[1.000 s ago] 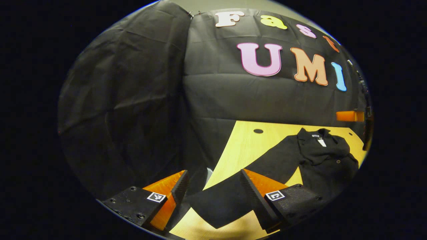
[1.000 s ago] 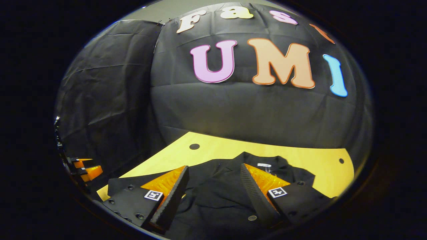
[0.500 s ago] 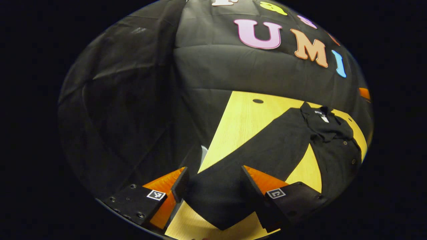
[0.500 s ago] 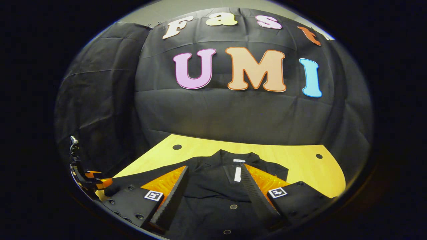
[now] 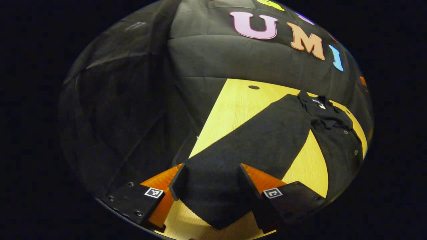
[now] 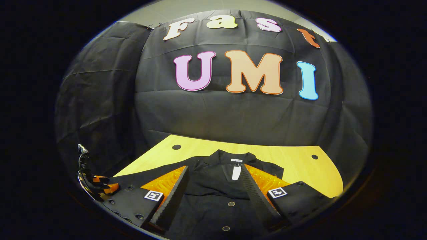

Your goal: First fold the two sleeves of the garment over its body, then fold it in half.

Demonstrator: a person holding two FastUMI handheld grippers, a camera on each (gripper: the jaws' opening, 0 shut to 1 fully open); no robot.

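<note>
The garment [image 5: 320, 133], a black button-front shirt with a collar, lies flat on the light wooden table [image 5: 240, 103], collar toward the far edge next to the booth's black cloth wall [image 5: 200, 56]. In the left gripper view, one sleeve [image 5: 253, 143] extends straight out from the shoulder across the table toward the near left, and its cuff end reaches the near edge of the tabletop. The left gripper [image 5: 210, 186] is positioned over this cuff end with its two fingers spread wide, one on each side of the sleeve; the sleeve fabric lies in the gap, and neither finger presses on it. A bare wedge of table surface separates the sleeve from the shirt body. A small dark round hole [image 5: 254, 87] is located in the tabletop near its far edge. In the right gripper view, the right gripper [image 6: 215, 196] is positioned over the shirt front, fingers spread apart and holding nothing. Between its fingers appear the collar [image 6: 233, 158], a white neck tag [image 6: 236, 172] and two buttons [image 6: 230, 203] on the placket. In the same view, the left gripper shows at the far left, just beside the table's left edge, low over the sleeve end.
</note>
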